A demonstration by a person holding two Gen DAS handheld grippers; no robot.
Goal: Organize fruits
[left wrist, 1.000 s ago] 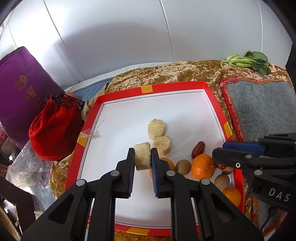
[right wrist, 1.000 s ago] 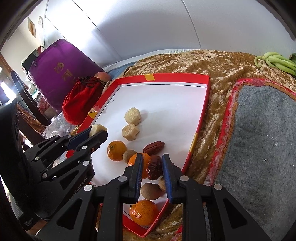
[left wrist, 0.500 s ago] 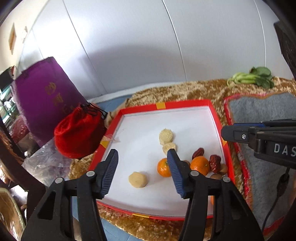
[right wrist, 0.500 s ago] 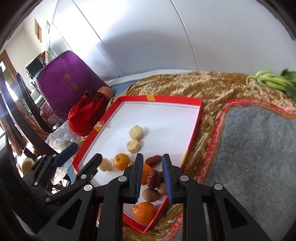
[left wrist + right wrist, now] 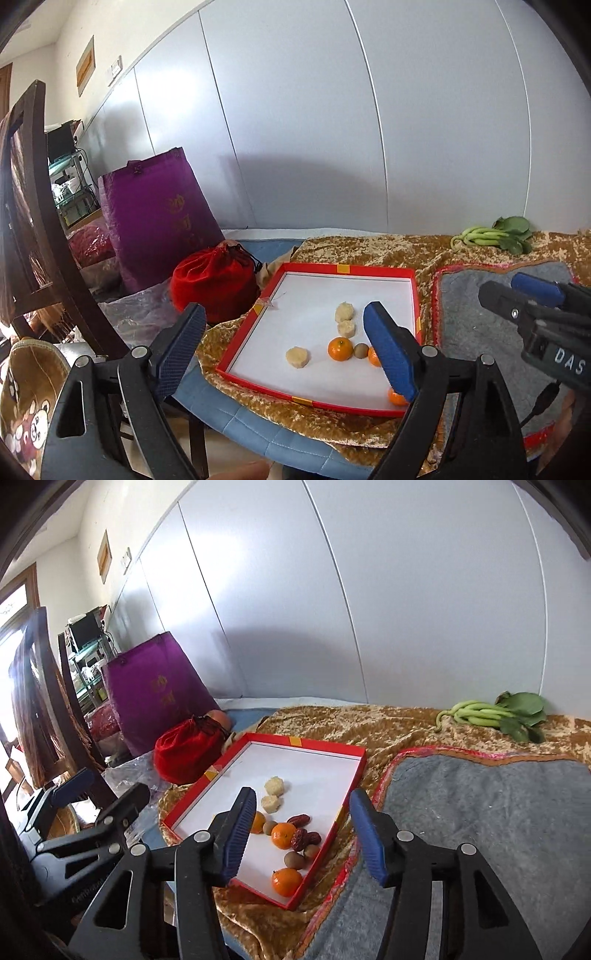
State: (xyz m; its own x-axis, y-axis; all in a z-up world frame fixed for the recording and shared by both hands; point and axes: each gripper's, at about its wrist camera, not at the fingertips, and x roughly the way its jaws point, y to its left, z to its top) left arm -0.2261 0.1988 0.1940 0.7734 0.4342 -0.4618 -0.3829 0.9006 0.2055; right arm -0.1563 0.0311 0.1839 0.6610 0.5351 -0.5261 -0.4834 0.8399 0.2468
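Observation:
A red-rimmed white tray (image 5: 347,268) (image 5: 295,741) lies on a gold cloth. In it are pale corn-like pieces (image 5: 296,357) (image 5: 274,785), small oranges (image 5: 340,348) (image 5: 283,835), red dates (image 5: 300,819) and brown round fruits (image 5: 294,860). My left gripper (image 5: 284,349) is open and empty, held back above the tray's near left. My right gripper (image 5: 301,834) is open and empty, held back above the tray's near right end. The dates are hidden behind the left finger in the left wrist view.
A red drawstring pouch (image 5: 214,278) and a purple bag (image 5: 159,218) stand left of the tray. A grey mat (image 5: 491,812) lies to its right. Green vegetables (image 5: 495,716) lie at the back right. A dark wooden chair (image 5: 44,221) stands at the left.
My left gripper let go of the corn piece onto the tray, opened and pulled back. My right gripper let go of the date among the fruits, opened and pulled back.

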